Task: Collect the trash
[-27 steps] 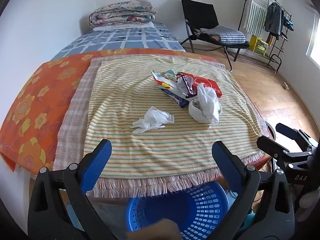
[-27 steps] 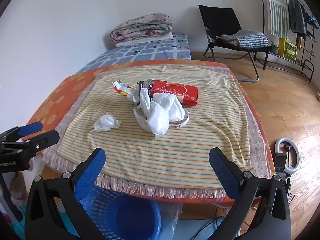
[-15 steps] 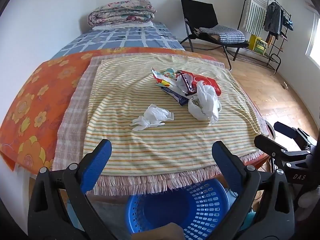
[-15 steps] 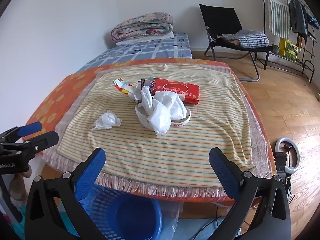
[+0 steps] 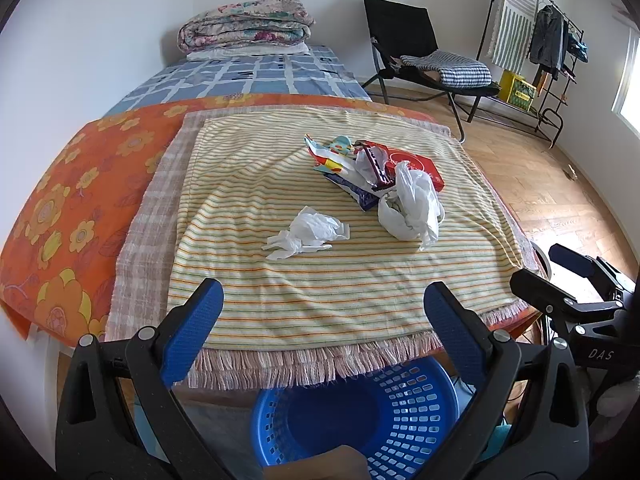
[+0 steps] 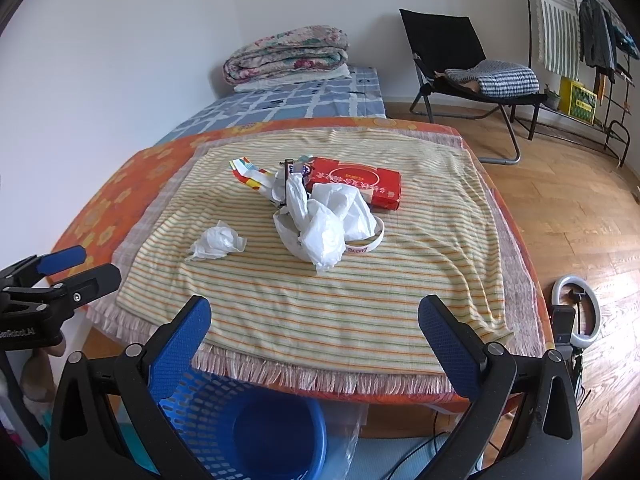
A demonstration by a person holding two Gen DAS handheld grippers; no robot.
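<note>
Trash lies on a striped cloth (image 5: 280,280) over a table: a crumpled white tissue (image 5: 308,232) (image 6: 218,240), a white plastic bag (image 5: 412,208) (image 6: 324,224), a red flat box (image 5: 416,164) (image 6: 356,182) and colourful wrappers (image 5: 332,160) (image 6: 250,170). A blue perforated basket (image 5: 360,416) (image 6: 256,432) stands on the floor below the table's near edge. My left gripper (image 5: 322,306) hovers open above the near edge, nothing between its fingers. My right gripper (image 6: 314,322) is likewise open and holds nothing. Each gripper also shows at the side of the other's view.
An orange flowered cloth (image 5: 72,208) covers the table's left side. Behind are a bed with folded quilts (image 5: 244,26), a black folding chair (image 5: 404,36) and a clothes rack (image 5: 548,40). A ring light (image 6: 576,312) stands on the wooden floor at right.
Both views have drawn slightly back and up from the table; the trash sits a little farther up in the frames. Both grippers stay open.
</note>
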